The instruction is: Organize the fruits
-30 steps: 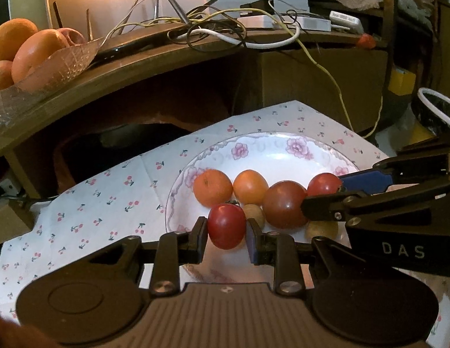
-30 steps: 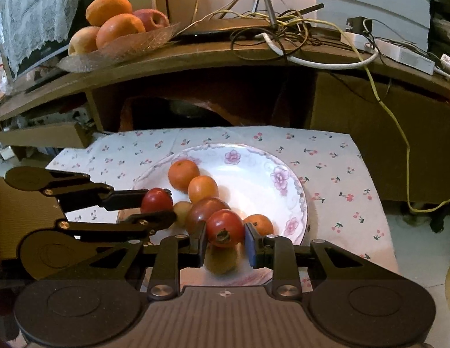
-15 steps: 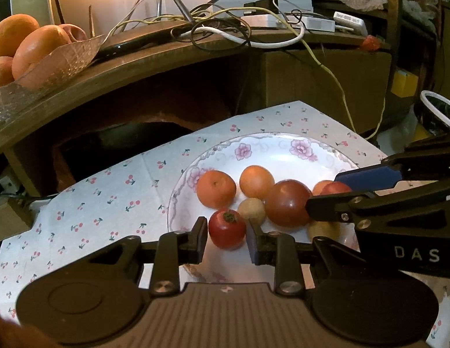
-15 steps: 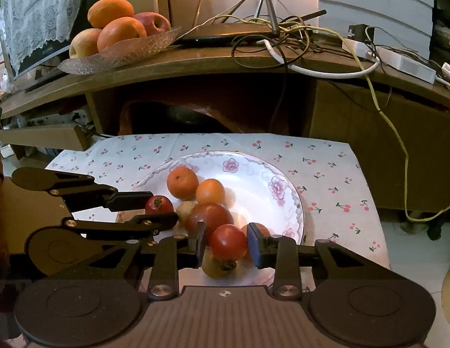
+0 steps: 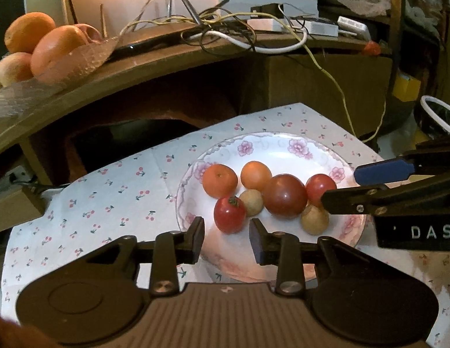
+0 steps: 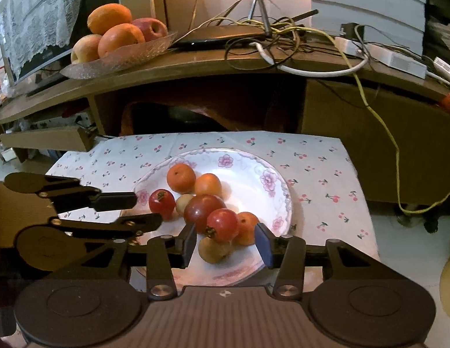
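Both tongs gape, empty: left gripper (image 5: 226, 239), right gripper (image 6: 225, 242). Glossy round tomatoes (image 5: 229, 214) sit on the glazed floral plate (image 5: 283, 156) (its near rim is hidden behind the fingers (image 5: 195, 240)).

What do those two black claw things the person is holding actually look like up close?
Both look alike. The left gripper and the right gripper are matte black, with two flat linkage arms pinned by silver screws, round black discs at each side, and a ribbed brownish-grey body. Each has one dark pad and one blue pad. White letters "DAS" mark the right gripper's side. No cables show.
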`<control>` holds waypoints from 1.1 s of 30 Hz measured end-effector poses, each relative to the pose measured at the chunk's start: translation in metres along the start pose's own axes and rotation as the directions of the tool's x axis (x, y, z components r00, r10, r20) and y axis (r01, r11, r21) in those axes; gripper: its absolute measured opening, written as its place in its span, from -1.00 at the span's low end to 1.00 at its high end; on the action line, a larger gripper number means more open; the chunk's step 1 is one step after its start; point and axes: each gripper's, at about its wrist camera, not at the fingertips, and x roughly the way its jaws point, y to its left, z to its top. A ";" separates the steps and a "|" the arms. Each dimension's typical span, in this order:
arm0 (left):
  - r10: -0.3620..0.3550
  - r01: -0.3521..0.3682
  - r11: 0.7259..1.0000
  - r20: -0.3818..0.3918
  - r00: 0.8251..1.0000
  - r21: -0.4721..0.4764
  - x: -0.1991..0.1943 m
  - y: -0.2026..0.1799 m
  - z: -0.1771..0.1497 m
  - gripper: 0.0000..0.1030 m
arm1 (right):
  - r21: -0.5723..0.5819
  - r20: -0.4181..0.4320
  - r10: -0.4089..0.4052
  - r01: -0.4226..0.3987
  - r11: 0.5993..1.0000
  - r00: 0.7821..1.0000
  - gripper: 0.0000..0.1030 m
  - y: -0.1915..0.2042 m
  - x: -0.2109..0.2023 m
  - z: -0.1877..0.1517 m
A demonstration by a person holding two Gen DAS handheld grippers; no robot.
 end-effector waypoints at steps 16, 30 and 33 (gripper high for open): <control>0.036 -0.034 0.999 0.049 0.998 -0.034 -0.060 -0.010 -0.016 -0.02 | 0.070 0.037 -0.009 0.006 0.998 0.999 -0.05 0.007 -0.048 -0.015; 0.083 -0.077 0.994 0.081 0.993 -0.071 -0.108 -0.018 -0.044 0.32 | 0.075 0.048 0.009 -0.013 0.997 0.999 0.04 0.035 -0.092 -0.047; 0.094 -0.087 0.993 0.086 0.992 -0.084 -0.117 -0.018 -0.049 0.43 | 0.091 0.052 0.008 -0.013 0.996 0.999 0.04 0.036 -0.099 -0.052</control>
